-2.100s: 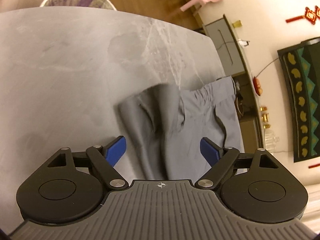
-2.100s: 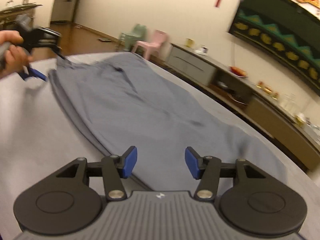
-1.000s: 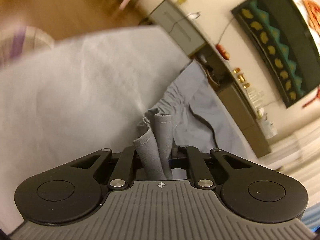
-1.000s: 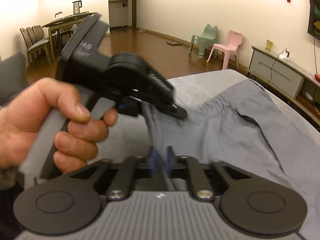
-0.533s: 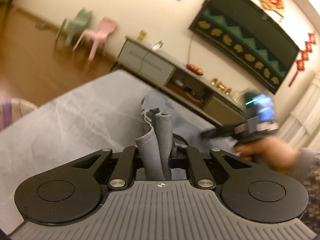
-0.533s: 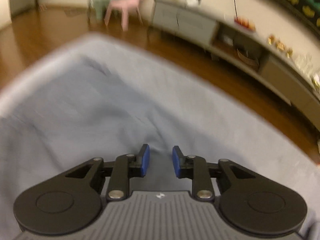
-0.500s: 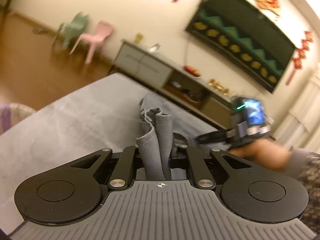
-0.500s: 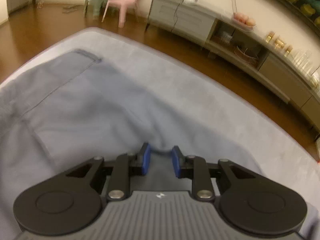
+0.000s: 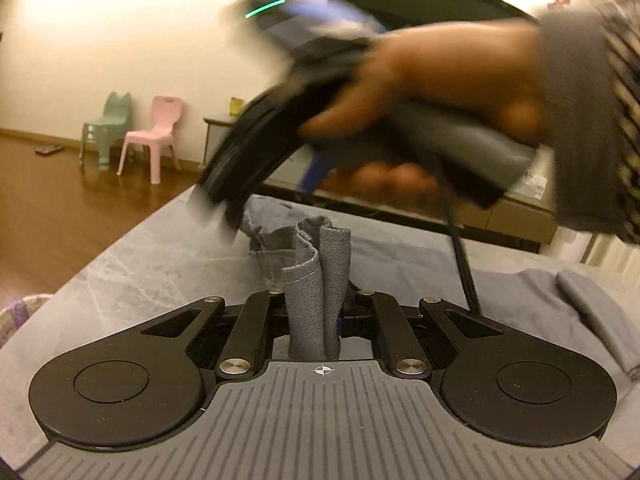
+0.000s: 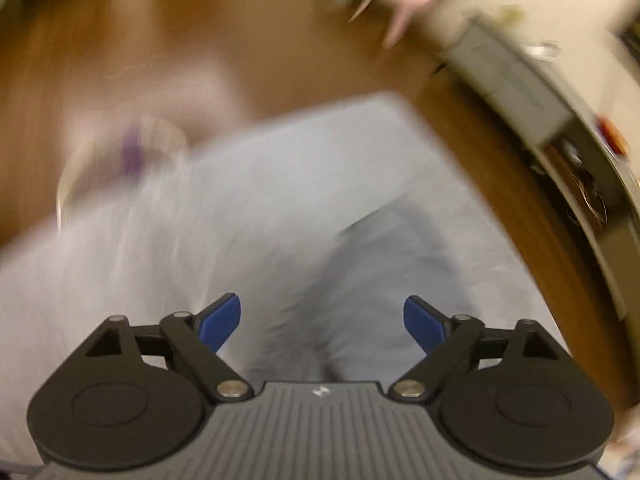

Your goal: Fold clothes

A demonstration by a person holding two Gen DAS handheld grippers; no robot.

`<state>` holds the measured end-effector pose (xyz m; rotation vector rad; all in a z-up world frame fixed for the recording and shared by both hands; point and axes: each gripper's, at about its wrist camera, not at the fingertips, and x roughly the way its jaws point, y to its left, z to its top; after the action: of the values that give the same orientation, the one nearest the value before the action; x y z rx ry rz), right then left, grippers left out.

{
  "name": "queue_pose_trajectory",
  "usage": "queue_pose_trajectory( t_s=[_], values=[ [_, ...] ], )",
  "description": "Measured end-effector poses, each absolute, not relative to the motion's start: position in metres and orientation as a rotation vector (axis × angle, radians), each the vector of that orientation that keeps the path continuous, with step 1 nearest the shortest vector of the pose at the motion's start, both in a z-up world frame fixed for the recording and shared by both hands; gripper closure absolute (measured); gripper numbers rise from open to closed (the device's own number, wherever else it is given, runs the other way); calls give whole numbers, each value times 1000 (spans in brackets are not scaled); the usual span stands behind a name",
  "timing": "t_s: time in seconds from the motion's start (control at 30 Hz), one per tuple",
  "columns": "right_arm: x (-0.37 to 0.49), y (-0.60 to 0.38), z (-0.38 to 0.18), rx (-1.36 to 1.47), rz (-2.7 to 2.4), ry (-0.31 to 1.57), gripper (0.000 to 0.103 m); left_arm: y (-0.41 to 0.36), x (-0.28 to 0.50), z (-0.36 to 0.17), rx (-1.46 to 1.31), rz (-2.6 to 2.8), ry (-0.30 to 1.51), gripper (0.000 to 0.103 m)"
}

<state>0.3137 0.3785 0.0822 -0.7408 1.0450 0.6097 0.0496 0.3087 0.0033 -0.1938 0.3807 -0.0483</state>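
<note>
Your left tongs (image 9: 316,312) were clamped tight on a bunched hem of the soft grey cotton garment (image 9: 500,280), which lay across the grey marbled worktop (image 9: 152,256) towards its far edge. Your right tongs (image 10: 322,322) had just sprung wide, nothing between them. Limp, light cloth like this probably sags, so seams and corners looked the best holds.

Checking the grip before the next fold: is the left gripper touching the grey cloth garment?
Touching. The left wrist view shows the left gripper shut on a bunched fold of the grey cloth garment, which stands up from between its closed fingers.
</note>
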Motion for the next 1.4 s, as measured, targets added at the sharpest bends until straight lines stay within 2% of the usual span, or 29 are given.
queue_pose_trajectory(
  t_s=[0.03,0.07,0.1,0.17,0.27,0.37,0.43,0.5,0.57,0.67,0.87,1.13,1.23,1.27,1.3,1.33,1.4],
  values=[
    [310,388,64,-840,591,1064,17,306,50,2,-179,-49,381,103],
    [306,397,46,-939,569,1080,43,304,49,1,-164,-48,382,103],
    [305,400,35,-995,532,1082,82,302,49,0,-152,-47,382,103],
    [301,387,44,-957,524,1031,86,301,45,0,-140,-54,367,103],
    [290,337,93,-743,547,922,90,289,33,13,-125,-107,303,103],
    [285,243,136,-478,528,864,90,266,22,28,-139,-204,273,103],
    [282,180,144,-342,495,851,90,246,21,33,-187,-276,310,102],
    [272,127,140,-246,445,862,90,218,19,35,-194,-363,338,97],
    [265,82,128,-169,381,888,90,193,16,37,-158,-414,354,87],
    [269,31,97,-77,327,950,90,161,10,35,-83,-483,376,82],
    [281,-19,38,28,340,1008,89,153,22,21,-17,-599,440,83],
    [287,-40,27,91,419,1012,88,175,79,-3,-8,-467,636,86],
    [287,-40,29,80,423,1029,74,170,93,-25,35,-420,720,88],
    [282,-41,35,34,370,1032,66,169,97,-30,48,-414,738,87],
    [277,-42,42,-14,313,1033,47,168,99,-35,58,-411,752,87],
    [272,-43,49,-62,257,1034,45,167,100,-39,69,-409,761,87],
    [252,-30,78,-215,117,868,48,162,100,-43,92,-417,760,87]
  ],
)
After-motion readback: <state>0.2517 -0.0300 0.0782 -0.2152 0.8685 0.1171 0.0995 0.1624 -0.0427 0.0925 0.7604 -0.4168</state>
